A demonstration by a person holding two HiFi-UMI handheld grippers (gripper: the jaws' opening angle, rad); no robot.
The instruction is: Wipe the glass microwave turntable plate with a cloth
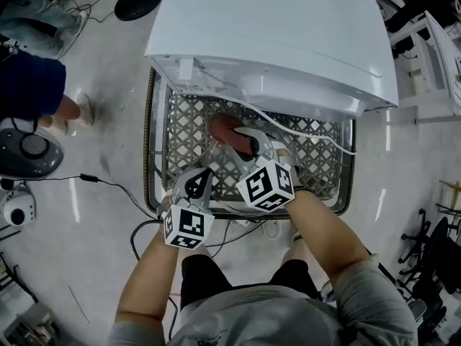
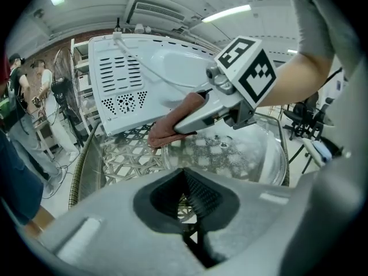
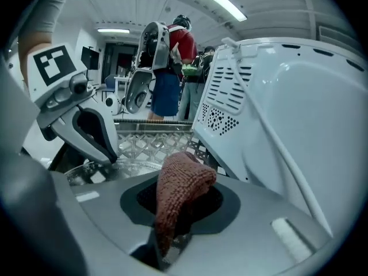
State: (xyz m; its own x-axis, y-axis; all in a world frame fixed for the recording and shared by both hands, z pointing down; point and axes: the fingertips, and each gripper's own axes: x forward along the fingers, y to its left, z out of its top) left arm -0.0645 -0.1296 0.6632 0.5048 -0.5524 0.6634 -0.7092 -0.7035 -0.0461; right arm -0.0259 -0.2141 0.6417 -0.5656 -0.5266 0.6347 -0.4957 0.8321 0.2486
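The clear glass turntable plate [image 2: 247,151] lies on a lattice-topped table [image 1: 180,128], its rim [image 3: 86,172] showing in the right gripper view. My left gripper [image 2: 187,203] sits at the plate's near edge with its jaws closed together on that rim; it also shows as the left gripper [image 3: 106,151] touching the glass. My right gripper [image 3: 172,211] is shut on a reddish-brown knitted cloth [image 3: 181,180]. In the head view the cloth [image 1: 225,130] rests over the far side of the plate, close to the microwave, with the right gripper [image 1: 248,143] behind it.
A white microwave [image 1: 274,34] stands with its vented back toward me at the table's far edge, its cord [image 1: 302,132] trailing across the lattice. A person [image 1: 29,85] stands at the left beside a dark device [image 1: 25,153]. Cables lie on the floor.
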